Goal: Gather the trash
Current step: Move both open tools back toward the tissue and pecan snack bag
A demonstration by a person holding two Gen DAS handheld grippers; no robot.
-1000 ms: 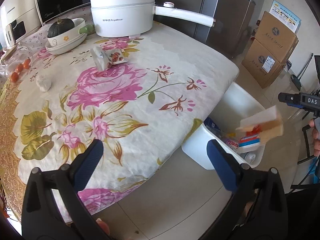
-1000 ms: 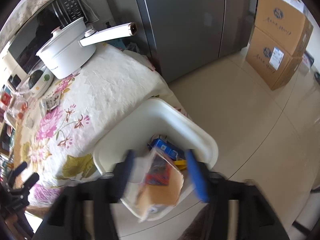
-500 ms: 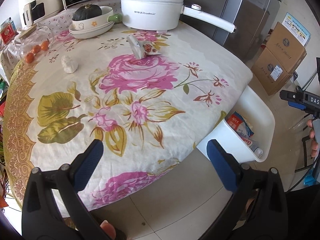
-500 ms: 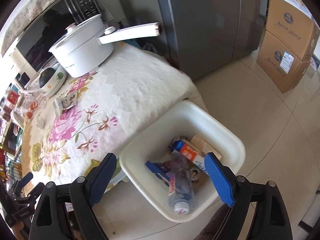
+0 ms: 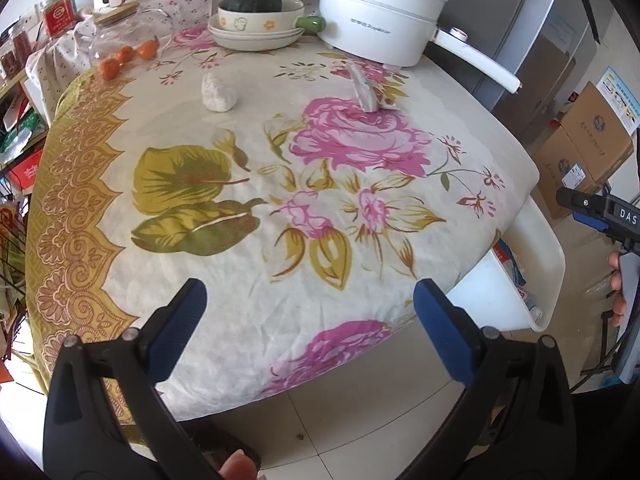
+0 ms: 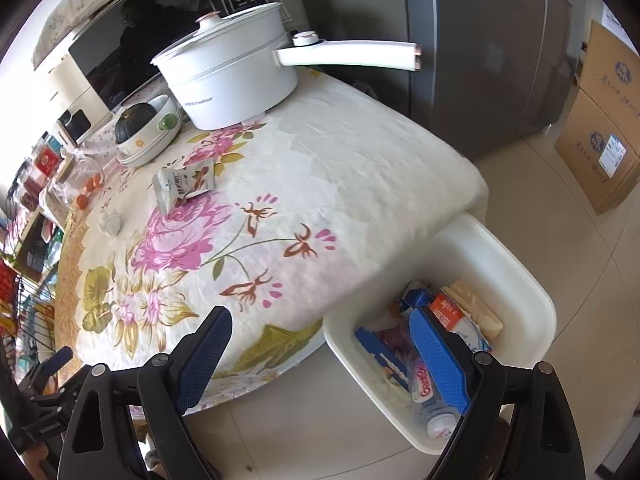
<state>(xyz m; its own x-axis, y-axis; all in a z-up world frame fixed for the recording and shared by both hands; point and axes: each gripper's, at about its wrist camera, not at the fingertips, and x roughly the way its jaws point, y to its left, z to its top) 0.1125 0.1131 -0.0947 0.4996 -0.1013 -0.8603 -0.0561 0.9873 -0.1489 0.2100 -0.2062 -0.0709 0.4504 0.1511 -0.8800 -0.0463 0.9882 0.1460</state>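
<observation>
Remaining trash on the floral table (image 5: 400, 248): crumpled white wad (image 5: 218, 94) at left, flattened carton (image 6: 182, 184) further right, both free for pickup. Left gripper (image 5: 308, 312) and right gripper (image 6: 320, 356): jaws wide apart, empty; right jaws just opened, nothing between. White bin (image 6: 532, 292) tucked beside table edge at right, placed for short drops, already holding discarded packaging.

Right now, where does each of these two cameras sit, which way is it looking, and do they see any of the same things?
Left wrist view: sits behind the open left gripper, looking down over the floral tablecloth; a fingertip shows below, the right gripper at the right edge.
Right wrist view: sits behind the open, empty right gripper, looking down at the table corner and the white trash bin.
Shared: the white electric pot, the crumpled wrapper, the bin.
</observation>
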